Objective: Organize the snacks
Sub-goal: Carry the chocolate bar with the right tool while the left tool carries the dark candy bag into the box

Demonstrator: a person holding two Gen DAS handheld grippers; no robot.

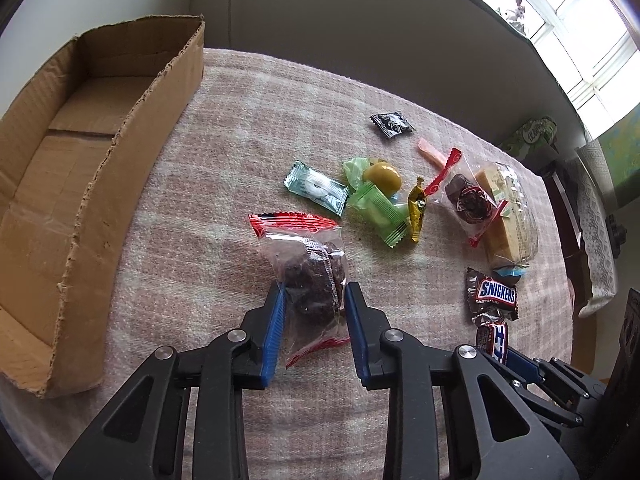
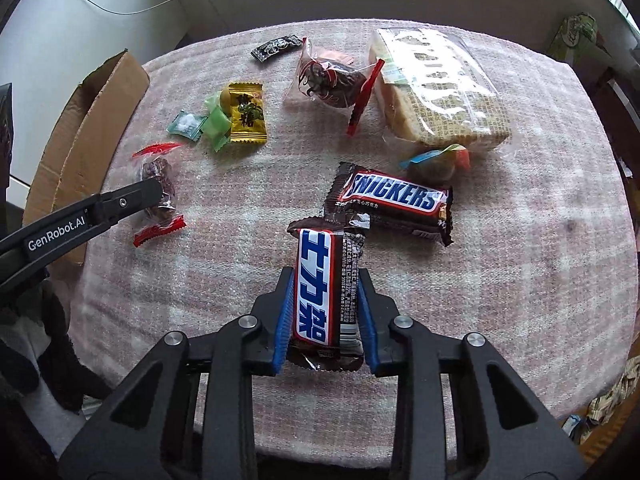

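My left gripper (image 1: pixel 314 292) is shut on a clear red-edged packet with a dark cake (image 1: pixel 312 276), low over the pink cloth; the packet also shows in the right wrist view (image 2: pixel 158 168) with the left gripper on it. My right gripper (image 2: pixel 326 280) is shut on a Snickers bar with Chinese lettering (image 2: pixel 320 284). A second Snickers bar (image 2: pixel 394 200) lies just beyond it. An open cardboard box (image 1: pixel 80 160) stands at the left, empty.
Loose on the cloth (image 1: pixel 224 152) lie a black sachet (image 1: pixel 392 123), a teal mint (image 1: pixel 316 187), green candies (image 1: pixel 376 208), a gold candy (image 2: pixel 245 114), another dark cake packet (image 2: pixel 332 78) and a wrapped sponge cake (image 2: pixel 440 92). Table edge at right.
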